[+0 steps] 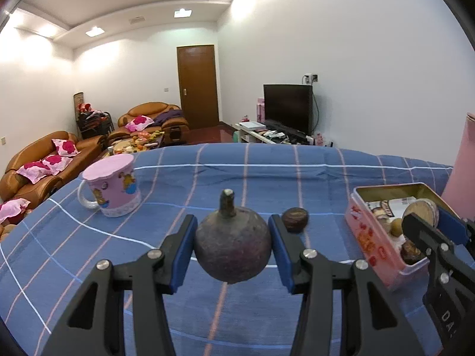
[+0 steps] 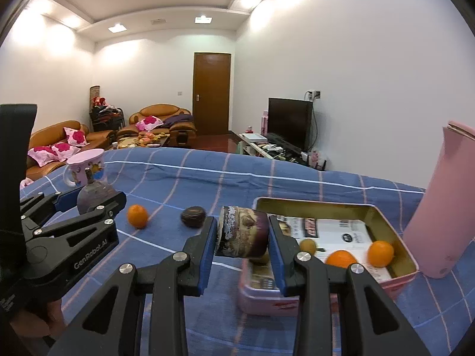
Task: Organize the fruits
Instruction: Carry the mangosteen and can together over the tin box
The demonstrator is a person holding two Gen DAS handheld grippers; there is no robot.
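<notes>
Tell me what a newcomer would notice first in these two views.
First, the dark round mangosteen with its stem up, clamped in the left gripper above the blue checked tablecloth. Next, the right gripper pinching a cut purple fruit piece over the near end of the pink tin, which already holds two oranges. A lone orange and a dark fruit lie on the cloth between the grippers.

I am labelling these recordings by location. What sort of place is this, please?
Most likely a home living room. Brown leather sofas with pink cushions stand at the far side, a television sits on a low stand by the wall, and a table covered with a blue checked cloth is in front.
</notes>
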